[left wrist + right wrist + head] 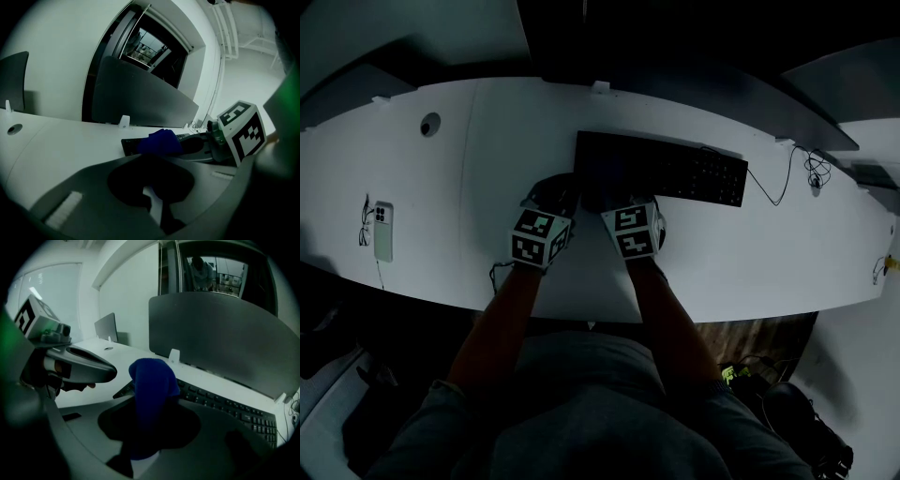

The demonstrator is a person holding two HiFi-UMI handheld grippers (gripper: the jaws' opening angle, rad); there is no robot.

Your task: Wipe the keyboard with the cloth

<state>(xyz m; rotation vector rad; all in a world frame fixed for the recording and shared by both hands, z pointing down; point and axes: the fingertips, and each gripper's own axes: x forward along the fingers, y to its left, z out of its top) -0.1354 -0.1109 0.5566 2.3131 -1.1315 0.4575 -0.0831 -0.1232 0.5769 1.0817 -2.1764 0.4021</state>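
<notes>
Right, notes from the remote station.

- Right tool (151,398): closed on the blue cloth (151,378). The cloth stands up out of the jaws as a rounded bunch.
- Left tool (140,158): jaws together, nothing between them. It hovers just left of the right tool.
- Cloth position: at the near left end of the keyboard (675,171). I cannot tell whether it touches the keys.
- Handling, my judgement: the cloth is soft and light and folds over itself, so it will drag and bunch. The pinch sits low on the bundle, which leaves a loose pad to sweep with. I would keep that hold.
- The keyboard looks stiff and flat but light. It may slide on the smooth top under a sideways wipe. The free left tool could steady its near left corner.
- Worktop (487,150): white, smooth, curved near edge. The keyboard's cable (778,187) trails off its right end.
- A phone (382,231) lies well apart at the left, with a round hole (429,124) beyond it at the far left.
- Room: dim. A dark divider panel (220,333) stands along the far edge, with pale walls behind it.
</notes>
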